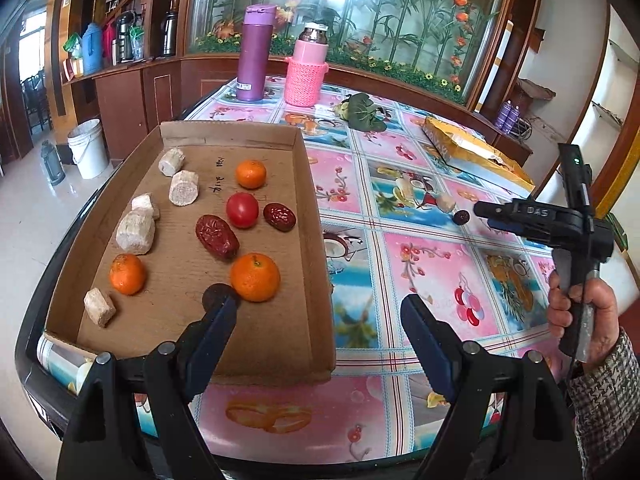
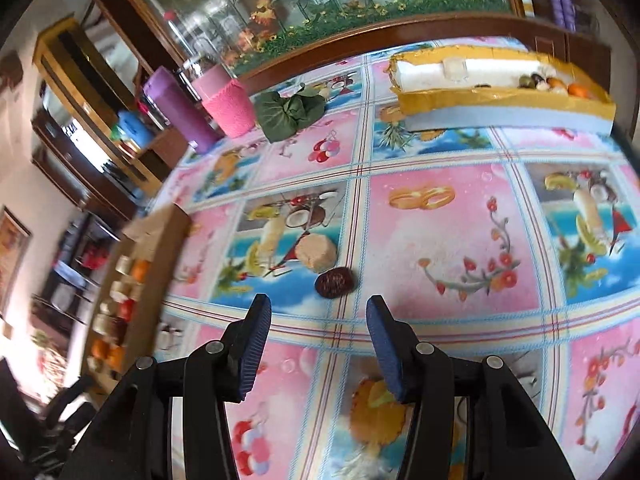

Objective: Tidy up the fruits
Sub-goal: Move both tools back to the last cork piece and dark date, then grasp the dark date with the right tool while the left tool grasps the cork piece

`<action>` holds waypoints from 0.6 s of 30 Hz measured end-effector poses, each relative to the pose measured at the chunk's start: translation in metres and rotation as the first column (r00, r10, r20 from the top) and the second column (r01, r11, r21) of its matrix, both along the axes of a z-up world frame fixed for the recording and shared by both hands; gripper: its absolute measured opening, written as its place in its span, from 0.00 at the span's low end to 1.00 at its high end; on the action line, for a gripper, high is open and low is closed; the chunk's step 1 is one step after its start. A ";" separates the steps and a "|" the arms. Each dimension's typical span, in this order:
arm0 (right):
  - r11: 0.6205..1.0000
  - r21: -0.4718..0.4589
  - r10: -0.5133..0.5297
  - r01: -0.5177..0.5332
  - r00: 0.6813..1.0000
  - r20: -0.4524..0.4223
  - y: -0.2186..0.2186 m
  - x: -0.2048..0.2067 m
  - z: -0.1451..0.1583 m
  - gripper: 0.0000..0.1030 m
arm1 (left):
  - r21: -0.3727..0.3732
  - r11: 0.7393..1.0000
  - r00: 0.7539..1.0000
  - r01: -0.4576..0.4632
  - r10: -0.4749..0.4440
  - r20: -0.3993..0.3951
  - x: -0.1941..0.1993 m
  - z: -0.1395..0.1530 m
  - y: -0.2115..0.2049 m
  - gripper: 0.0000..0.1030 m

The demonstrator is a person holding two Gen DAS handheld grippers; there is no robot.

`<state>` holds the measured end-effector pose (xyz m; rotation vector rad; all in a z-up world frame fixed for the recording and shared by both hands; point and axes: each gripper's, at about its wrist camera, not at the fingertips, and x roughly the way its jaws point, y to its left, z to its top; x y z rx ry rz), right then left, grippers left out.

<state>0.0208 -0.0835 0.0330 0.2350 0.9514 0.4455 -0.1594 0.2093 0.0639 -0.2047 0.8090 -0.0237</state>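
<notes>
A cardboard tray [image 1: 316, 216] holds several pale chunks [image 1: 136, 233], three oranges [image 1: 255, 277], a tomato [image 1: 242, 210] and red dates [image 1: 216, 237]. My left gripper [image 1: 320, 312] is open and empty above the tray's near right edge; a dark date [image 1: 214, 295] lies by its left finger. On the table a dark date [image 2: 334, 282] and a pale chunk [image 2: 321, 253] lie together. My right gripper [image 2: 319, 316] is open and empty just short of that date. It also shows in the left wrist view [image 1: 486, 214], beside the date [image 1: 461, 217].
A purple bottle [image 1: 254, 54] and a pink-sleeved bottle [image 1: 306, 66] stand at the table's far edge. A green leafy vegetable [image 2: 290, 112] lies near them. A yellow box [image 2: 504, 96] with more fruit sits at the far right. The tray [image 2: 156, 236] is at the left.
</notes>
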 end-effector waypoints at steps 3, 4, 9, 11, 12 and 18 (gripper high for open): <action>0.993 -0.116 0.021 -0.017 0.999 0.032 0.020 0.010 -0.007 0.52 | -0.001 1.000 1.000 0.006 -0.006 -0.006 0.000 -0.001 -0.002 0.81; 0.988 -0.150 0.035 -0.030 0.999 0.033 0.025 0.012 -0.009 0.51 | -0.001 1.000 1.000 0.007 -0.007 -0.007 0.000 -0.001 -0.003 0.81; 0.971 -0.234 0.062 -0.051 0.997 0.041 0.036 0.021 -0.021 0.27 | -0.006 1.000 1.000 0.021 -0.022 -0.006 0.002 0.002 -0.007 0.81; 0.977 -0.209 0.038 -0.031 0.999 0.032 0.028 0.024 -0.020 0.27 | -0.024 0.999 0.999 0.032 -0.032 -0.006 0.006 0.004 -0.009 0.81; 0.981 -0.196 0.013 -0.007 0.999 0.030 0.021 0.024 -0.019 0.26 | -0.031 0.999 0.999 0.039 -0.039 -0.005 0.008 0.006 -0.011 0.81; 0.959 -0.250 -0.131 0.132 0.991 0.020 -0.029 0.023 -0.020 0.28 | -0.024 0.996 0.996 0.087 -0.087 0.014 0.025 0.015 -0.037 0.81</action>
